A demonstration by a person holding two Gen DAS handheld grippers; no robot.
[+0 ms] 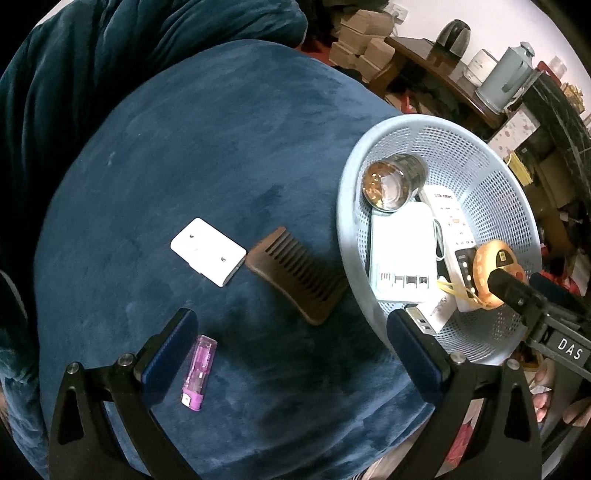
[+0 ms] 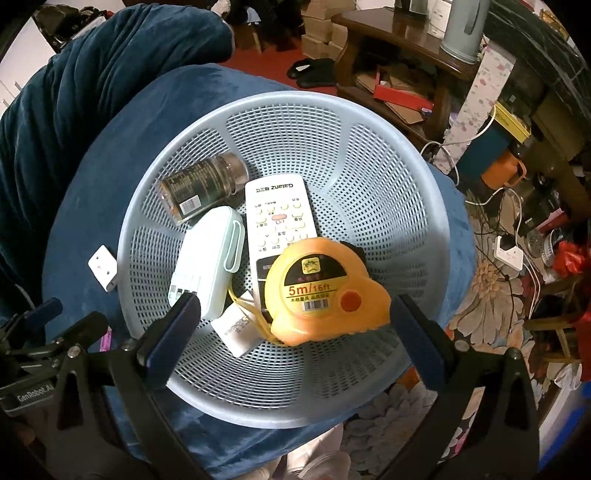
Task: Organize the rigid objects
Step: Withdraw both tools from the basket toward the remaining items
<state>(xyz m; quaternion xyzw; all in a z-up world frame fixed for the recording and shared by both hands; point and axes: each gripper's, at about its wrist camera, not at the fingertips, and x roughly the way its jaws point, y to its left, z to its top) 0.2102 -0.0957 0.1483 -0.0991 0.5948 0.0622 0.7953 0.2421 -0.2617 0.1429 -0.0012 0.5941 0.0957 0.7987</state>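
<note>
A dark wooden table (image 2: 391, 26) stands at the far right — kettles (image 1: 506, 81) on top. Stacked cardboard boxes (image 1: 364, 44) sit beside it — floral floor covering (image 2: 484, 288) below

So much blue here: my table cloth (image 1: 229, 147) is deep velvety blue, and the basket (image 2: 388, 177) is pale blue with a mesh of little holes. My tape measure (image 2: 325, 291) is orange-yellow with a black label and an orange button. The remote (image 2: 279, 218) is white, the case (image 2: 208, 258) beside it mint. The comb (image 1: 295, 273) is dark brown, the lighter (image 1: 199, 373) see-through purple, the plug block (image 1: 208, 251) plain white.
</note>
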